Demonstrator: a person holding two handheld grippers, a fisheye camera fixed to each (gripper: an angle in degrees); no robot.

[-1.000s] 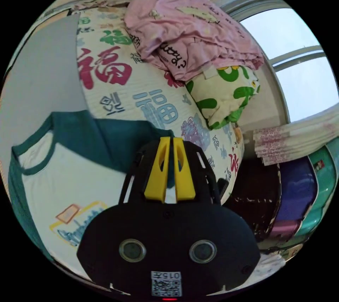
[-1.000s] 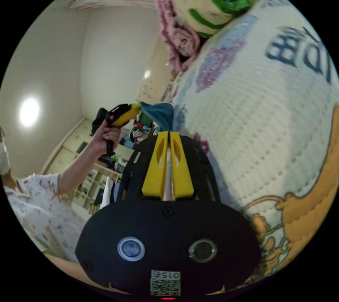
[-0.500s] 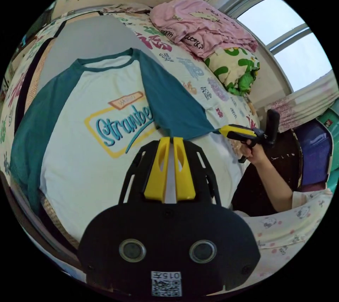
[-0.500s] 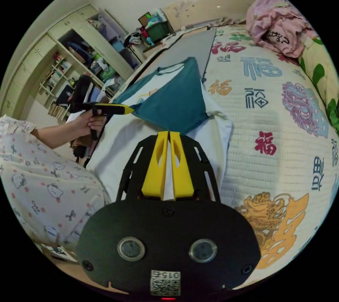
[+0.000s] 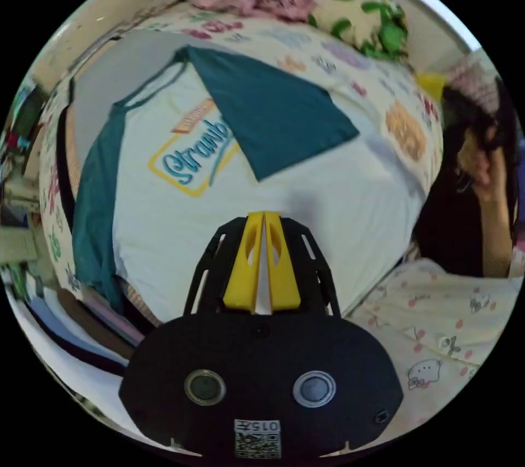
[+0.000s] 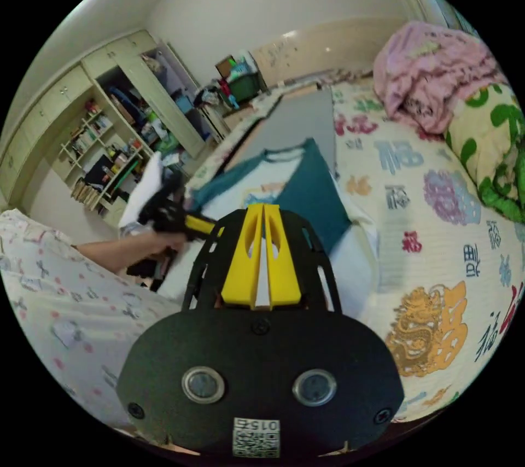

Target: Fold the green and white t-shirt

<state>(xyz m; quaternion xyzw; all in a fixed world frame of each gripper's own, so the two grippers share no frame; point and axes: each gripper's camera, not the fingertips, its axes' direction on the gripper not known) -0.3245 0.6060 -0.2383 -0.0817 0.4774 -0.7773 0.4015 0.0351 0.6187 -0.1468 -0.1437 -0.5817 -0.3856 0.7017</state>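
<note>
The green and white t-shirt (image 5: 306, 199) lies face up on my bed (image 6: 437, 270), one green sleeve (image 5: 273, 111) folded across its chest. My left tongs (image 5: 263, 259) and right tongs (image 6: 261, 256) are both closed, holding nothing, above the shirt.
</note>
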